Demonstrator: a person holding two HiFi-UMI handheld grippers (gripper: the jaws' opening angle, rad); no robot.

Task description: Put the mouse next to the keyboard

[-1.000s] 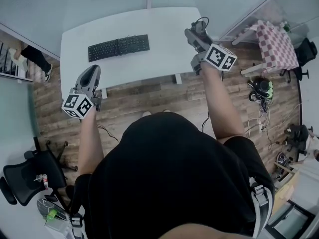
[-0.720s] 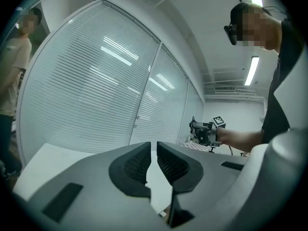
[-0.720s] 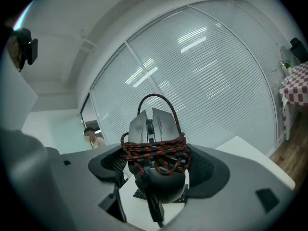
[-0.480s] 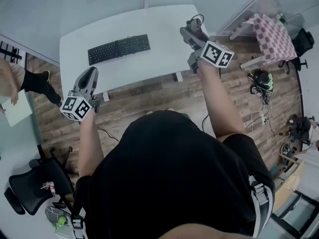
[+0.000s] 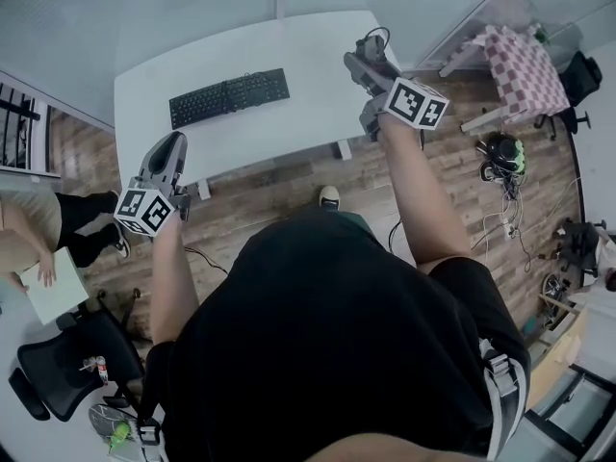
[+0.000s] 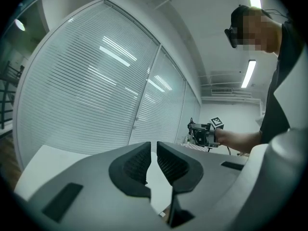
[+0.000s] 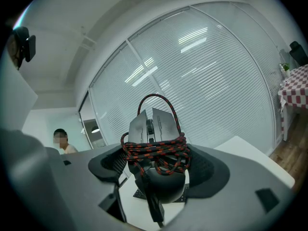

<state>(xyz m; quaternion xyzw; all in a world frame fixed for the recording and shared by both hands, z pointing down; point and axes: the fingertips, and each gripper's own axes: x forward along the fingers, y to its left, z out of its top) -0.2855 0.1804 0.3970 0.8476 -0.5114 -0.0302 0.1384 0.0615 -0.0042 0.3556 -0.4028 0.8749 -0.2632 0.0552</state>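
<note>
The mouse (image 7: 151, 124) is in my right hand-held gripper (image 7: 154, 165). Its red-and-black braided cord (image 7: 156, 153) is wound around its body, with one loop standing up over the buttons. The two pads pinch its sides, and its nose points away from me along the jaws. It is held clear of the table (image 5: 308, 41), over the right-hand part of the top near the far corner.

The keyboard (image 5: 229, 96) lies flat on the table, off to the left of the mouse and a little nearer to me. Its long axis runs across the table from left to right, with the right end tipped slightly away from me. That right end is the one closest to the mouse, and bare white top lies between them. I judge the coming move to be a leftward carry toward that end and then a lowering, with my right hand doing it since it already has the load.

My left hand-held gripper (image 5: 171, 144) hangs at the near left edge of the table, on my side of the keyboard. Its jaws are drawn almost together with nothing between them.
</note>
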